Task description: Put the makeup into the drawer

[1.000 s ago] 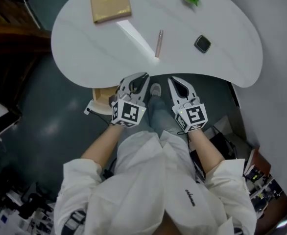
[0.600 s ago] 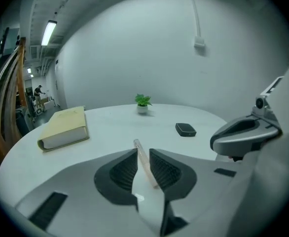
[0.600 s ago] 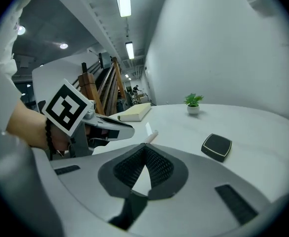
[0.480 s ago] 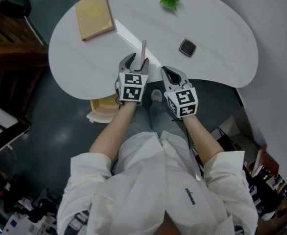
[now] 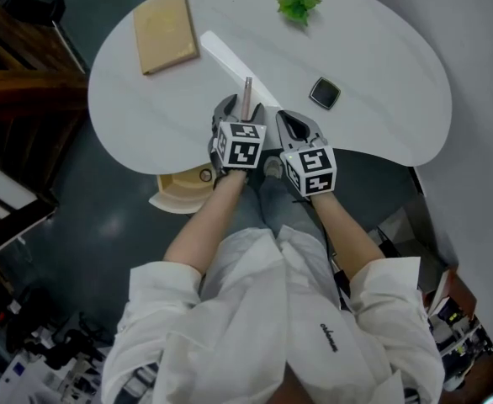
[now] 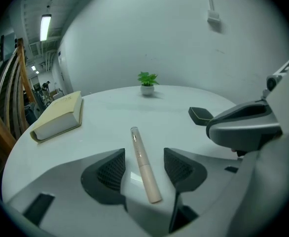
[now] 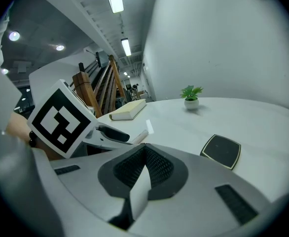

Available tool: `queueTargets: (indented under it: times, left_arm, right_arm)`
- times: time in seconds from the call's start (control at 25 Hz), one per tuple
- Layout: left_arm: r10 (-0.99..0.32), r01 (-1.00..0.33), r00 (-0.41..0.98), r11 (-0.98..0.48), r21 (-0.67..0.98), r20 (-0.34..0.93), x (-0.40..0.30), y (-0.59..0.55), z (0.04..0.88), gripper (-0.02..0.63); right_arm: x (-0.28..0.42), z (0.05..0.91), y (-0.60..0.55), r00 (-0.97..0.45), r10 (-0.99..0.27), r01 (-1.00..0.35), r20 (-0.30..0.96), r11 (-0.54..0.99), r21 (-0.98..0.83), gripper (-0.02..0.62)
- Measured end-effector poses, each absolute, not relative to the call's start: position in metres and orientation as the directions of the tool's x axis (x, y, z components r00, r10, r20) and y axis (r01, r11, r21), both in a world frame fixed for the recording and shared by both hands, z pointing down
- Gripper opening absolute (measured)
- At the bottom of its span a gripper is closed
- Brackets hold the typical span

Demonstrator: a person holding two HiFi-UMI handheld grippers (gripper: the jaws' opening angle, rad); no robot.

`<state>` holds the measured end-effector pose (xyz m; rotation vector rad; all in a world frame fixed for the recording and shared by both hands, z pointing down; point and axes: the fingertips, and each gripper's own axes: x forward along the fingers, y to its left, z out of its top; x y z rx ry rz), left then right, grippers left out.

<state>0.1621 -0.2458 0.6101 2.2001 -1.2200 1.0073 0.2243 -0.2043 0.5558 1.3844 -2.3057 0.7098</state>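
Note:
A slim beige makeup tube (image 5: pixel 247 87) lies on the white table (image 5: pixel 381 74) near its front edge. My left gripper (image 5: pixel 243 108) reaches over that edge and straddles the tube (image 6: pixel 142 157). Its jaws have just been opening, and the pads stand apart on either side of the tube without touching it. My right gripper (image 5: pixel 287 123) hovers just to the right with its tips together and nothing in them. A black square compact (image 5: pixel 325 93) rests further right on the table. Below the table's front left, a small wooden drawer (image 5: pixel 182 190) stands pulled out.
A tan book (image 5: pixel 164 30) lies at the table's back left and a small green plant (image 5: pixel 298 1) at the back. Wooden racks stand to the left and a grey wall curves round the right. The person's legs and shoe are under the table edge.
Both grippers have moved forward from in front of the table's edge onto the table. The left one has come down over the tube with its jaws spread wider.

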Motion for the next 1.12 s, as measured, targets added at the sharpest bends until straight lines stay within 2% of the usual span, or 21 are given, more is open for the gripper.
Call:
queueTargets:
  times: [0.56,0.64,1.12]
  left_arm:
    - [-0.557,-0.873,0.352,-0.486,0.049,0.752,0.165,-0.248,0.615,0.163]
    - [-0.551,-0.867,0.361,-0.496,0.052,0.753,0.167,-0.246,0.616,0.091]
    - [-0.529,-0.822,0.474,-0.552,0.139,0.704,0.148,-0.217,0.602,0.081]
  right_arm:
    - [0.223,0.566,-0.203,-0.493,-0.684,-0.869,0.538,0.424,-0.256,0.017]
    - [0.221,0.566,-0.199,-0.489,-0.686,-0.871,0.539,0.42,-0.256,0.017]
    - [0.199,0.559,-0.169,-0.48,-0.707,-0.876,0.52,0.416,-0.244,0.017]
